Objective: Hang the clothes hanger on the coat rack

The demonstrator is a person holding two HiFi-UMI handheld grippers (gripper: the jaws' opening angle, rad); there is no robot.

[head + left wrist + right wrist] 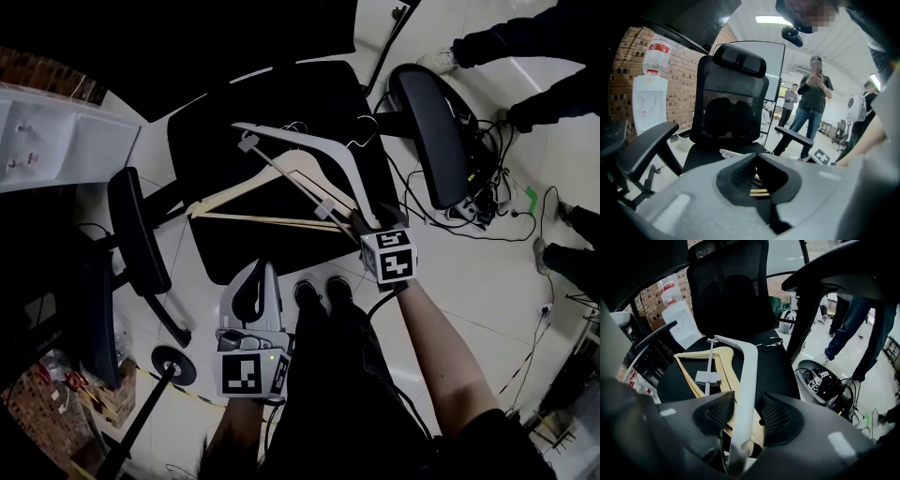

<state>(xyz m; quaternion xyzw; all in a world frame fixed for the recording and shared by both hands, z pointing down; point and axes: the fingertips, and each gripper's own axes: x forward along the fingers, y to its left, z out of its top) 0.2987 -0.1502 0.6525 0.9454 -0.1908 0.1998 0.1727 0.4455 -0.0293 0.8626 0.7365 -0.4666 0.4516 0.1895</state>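
- The white hanger (746, 380) lies on the chair seat (778, 366), crossing a wooden hanger (724, 357) — its arm's long axis runs straight away from the right gripper (743, 416).
- That arm sits between the right jaws, which stand wide, pads not yet pressing; closing should catch it across its width.
- The left gripper (251, 300) hangs back, farther off — jaws slightly apart, empty.

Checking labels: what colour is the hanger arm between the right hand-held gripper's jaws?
White: the hanger arm shows best in the right gripper view.
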